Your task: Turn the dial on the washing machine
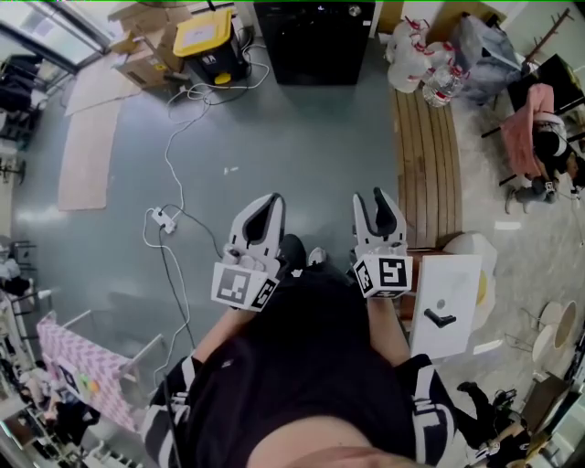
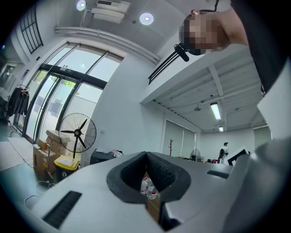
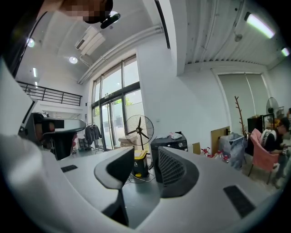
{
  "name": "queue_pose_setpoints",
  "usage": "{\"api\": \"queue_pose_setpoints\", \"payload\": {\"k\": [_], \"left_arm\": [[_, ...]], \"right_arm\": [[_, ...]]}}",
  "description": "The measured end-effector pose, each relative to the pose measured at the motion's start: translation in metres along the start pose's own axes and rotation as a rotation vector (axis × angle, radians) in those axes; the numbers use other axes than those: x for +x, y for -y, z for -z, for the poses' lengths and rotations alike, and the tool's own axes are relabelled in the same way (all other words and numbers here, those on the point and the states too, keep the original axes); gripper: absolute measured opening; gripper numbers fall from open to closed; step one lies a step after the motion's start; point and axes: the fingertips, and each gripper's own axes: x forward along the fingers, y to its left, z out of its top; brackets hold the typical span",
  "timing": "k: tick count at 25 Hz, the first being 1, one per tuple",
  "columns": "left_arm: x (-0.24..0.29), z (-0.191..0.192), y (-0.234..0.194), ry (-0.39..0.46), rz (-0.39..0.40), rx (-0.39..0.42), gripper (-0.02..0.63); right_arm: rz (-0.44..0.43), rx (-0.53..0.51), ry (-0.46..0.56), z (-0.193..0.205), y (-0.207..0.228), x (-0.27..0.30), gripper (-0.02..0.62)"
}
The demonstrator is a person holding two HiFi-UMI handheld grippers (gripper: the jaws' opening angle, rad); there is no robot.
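Note:
The black washing machine (image 1: 315, 46) stands against the far wall, well ahead of me, with a small round dial (image 1: 355, 11) near its top right. It also shows beyond the right jaws as a dark box (image 3: 169, 142). I hold both grippers close to my body, above the grey floor and far from the machine. My left gripper (image 1: 272, 199) has its fingertips pressed together with nothing between them (image 2: 146, 154). My right gripper (image 1: 372, 196) is open, and only the floor shows in the gap between its fingers (image 3: 143, 152).
A yellow-lidded bin (image 1: 206, 37) and cardboard boxes (image 1: 146, 46) stand left of the machine. A white cable with a power strip (image 1: 164, 219) lies across the floor. A wooden bench (image 1: 425, 155) and a white table (image 1: 448, 306) are at my right. A person (image 1: 548, 146) sits far right.

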Motion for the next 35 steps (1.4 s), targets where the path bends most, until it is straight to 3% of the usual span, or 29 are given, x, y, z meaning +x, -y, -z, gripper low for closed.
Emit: {"api": "queue_pose_setpoints", "payload": {"k": [6, 11, 15, 25, 35], "left_arm": [[0.065, 0.017, -0.006, -0.003, 0.009, 0.007, 0.020], [0.144, 0.037, -0.039, -0.016, 0.018, -0.011, 0.020], [0.231, 0.037, -0.083, -0.014, 0.025, -0.015, 0.020], [0.456, -0.010, -0.214, 0.015, 0.040, 0.006, 0.020], [0.616, 0.001, -0.283, 0.015, 0.030, 0.000, 0.020]], "right_arm": [[-0.021, 0.012, -0.013, 0.011, 0.046, 0.052, 0.181], [-0.009, -0.006, -0.012, 0.006, 0.093, 0.130, 0.178], [-0.012, -0.023, -0.025, -0.004, 0.126, 0.220, 0.178], [0.023, -0.110, -0.027, -0.068, 0.223, 0.490, 0.179], [0.058, -0.123, -0.068, -0.062, 0.331, 0.706, 0.181]]}}
